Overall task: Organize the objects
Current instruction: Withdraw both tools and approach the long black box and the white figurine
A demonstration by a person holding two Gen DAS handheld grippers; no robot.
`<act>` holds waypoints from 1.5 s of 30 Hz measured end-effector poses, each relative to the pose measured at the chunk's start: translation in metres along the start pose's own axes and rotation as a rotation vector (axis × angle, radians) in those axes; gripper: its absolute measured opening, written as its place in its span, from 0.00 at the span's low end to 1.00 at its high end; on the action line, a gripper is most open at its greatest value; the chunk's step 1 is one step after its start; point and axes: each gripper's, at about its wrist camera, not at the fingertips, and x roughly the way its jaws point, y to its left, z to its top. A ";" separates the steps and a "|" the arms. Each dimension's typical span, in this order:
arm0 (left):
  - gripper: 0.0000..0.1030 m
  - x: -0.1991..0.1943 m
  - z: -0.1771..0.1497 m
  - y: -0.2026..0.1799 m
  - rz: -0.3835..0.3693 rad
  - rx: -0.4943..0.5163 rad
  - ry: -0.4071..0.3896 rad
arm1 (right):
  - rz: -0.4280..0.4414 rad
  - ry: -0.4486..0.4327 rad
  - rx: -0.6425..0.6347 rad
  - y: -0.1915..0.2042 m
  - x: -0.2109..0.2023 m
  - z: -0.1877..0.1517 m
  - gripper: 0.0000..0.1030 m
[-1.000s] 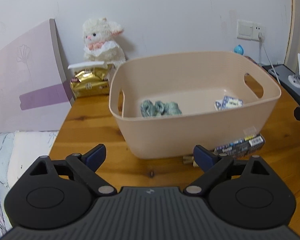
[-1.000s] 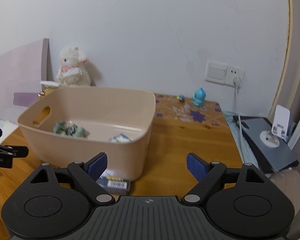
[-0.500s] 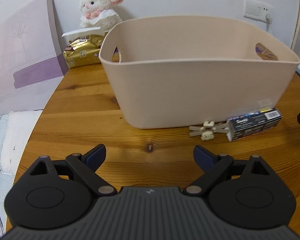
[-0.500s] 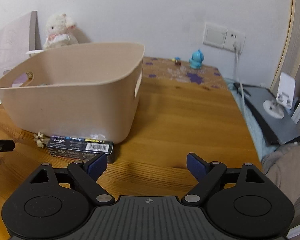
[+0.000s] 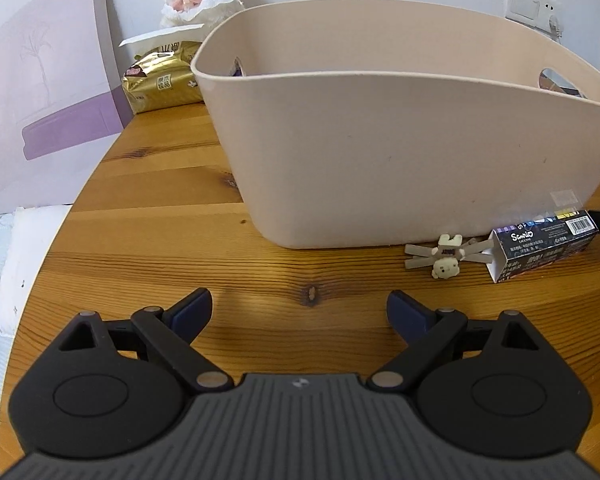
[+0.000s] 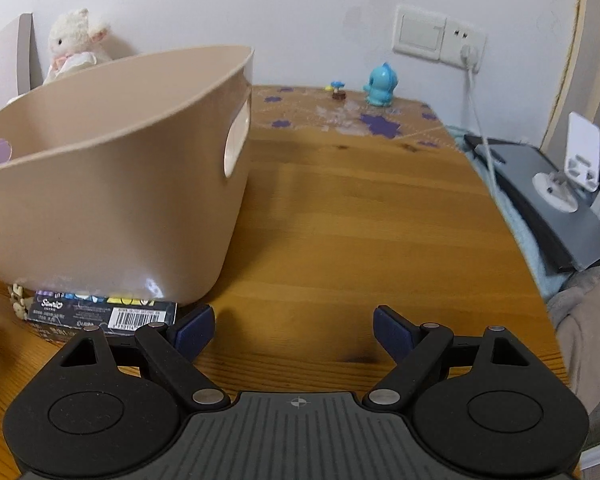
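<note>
Two wide-open, empty grippers low over a wooden table, facing a beige bin.

From the left: left gripper spread wide, holding nothing; ahead, just right of centre, a small bear clip lying at the bin's base, touching a dark Sanrio box. Box flat on the table, long axis along the bin's front wall, white end flap toward the clip, barcode end to the right. Bin's contents hidden behind its wall. Right gripper equally wide, empty, left fingertip just beside the box's barcode end; clip there half cut off.
</note>
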 end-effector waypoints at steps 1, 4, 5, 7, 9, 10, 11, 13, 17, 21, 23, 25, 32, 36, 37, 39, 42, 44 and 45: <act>0.92 0.001 0.000 -0.001 -0.001 0.001 0.001 | 0.019 0.000 -0.001 0.001 0.001 -0.001 0.85; 0.92 0.002 0.000 -0.002 -0.001 0.006 -0.002 | 0.068 -0.007 -0.029 0.007 -0.002 -0.006 0.85; 0.92 0.001 0.000 -0.002 0.000 0.007 -0.005 | 0.074 -0.010 -0.044 0.009 -0.003 -0.008 0.85; 0.92 0.002 0.000 -0.002 0.000 0.009 -0.009 | 0.094 -0.009 -0.070 0.014 -0.007 -0.012 0.85; 0.92 0.001 -0.001 -0.001 -0.003 0.006 -0.009 | 0.128 0.006 -0.086 0.020 -0.011 -0.015 0.85; 0.92 0.001 -0.001 0.000 -0.004 0.004 -0.009 | 0.142 0.012 -0.101 0.023 -0.014 -0.017 0.85; 0.92 0.001 -0.001 0.000 -0.005 0.003 -0.009 | 0.144 0.013 -0.120 0.027 -0.016 -0.019 0.85; 0.92 0.001 -0.002 0.002 -0.006 0.002 -0.010 | 0.130 0.005 -0.152 0.032 -0.022 -0.020 0.85; 0.92 -0.002 -0.003 0.006 -0.005 -0.008 -0.014 | 0.094 -0.036 -0.117 0.029 -0.030 -0.009 0.85; 0.92 -0.003 -0.004 0.008 -0.002 -0.016 -0.013 | 0.094 -0.034 -0.065 0.029 -0.021 0.006 0.88; 0.92 -0.003 -0.005 0.009 -0.001 -0.021 -0.014 | 0.095 -0.004 -0.069 0.033 -0.011 0.008 0.88; 0.92 -0.004 -0.006 0.010 -0.003 -0.026 -0.014 | 0.100 0.023 -0.086 0.040 -0.003 0.005 0.88; 0.92 -0.001 -0.011 0.015 -0.012 -0.029 -0.017 | 0.118 0.037 -0.169 0.052 -0.021 -0.018 0.88; 0.92 -0.001 -0.014 0.015 -0.018 -0.032 -0.014 | 0.132 -0.030 -0.136 0.048 -0.045 -0.018 0.87; 0.92 -0.001 -0.014 0.015 -0.018 -0.030 -0.013 | 0.151 -0.039 -0.122 0.047 -0.050 -0.016 0.87; 0.92 -0.003 -0.015 0.015 -0.019 -0.030 -0.014 | 0.190 -0.038 -0.121 0.051 -0.054 -0.012 0.87; 0.92 -0.004 -0.017 0.015 -0.027 -0.034 -0.011 | 0.211 -0.033 -0.153 0.067 -0.053 -0.009 0.87; 0.92 -0.005 -0.018 0.014 -0.031 -0.033 -0.011 | 0.236 -0.018 -0.167 0.079 -0.046 -0.008 0.84; 0.92 -0.006 -0.019 0.013 -0.033 -0.030 -0.012 | 0.249 -0.005 -0.172 0.084 -0.041 -0.009 0.80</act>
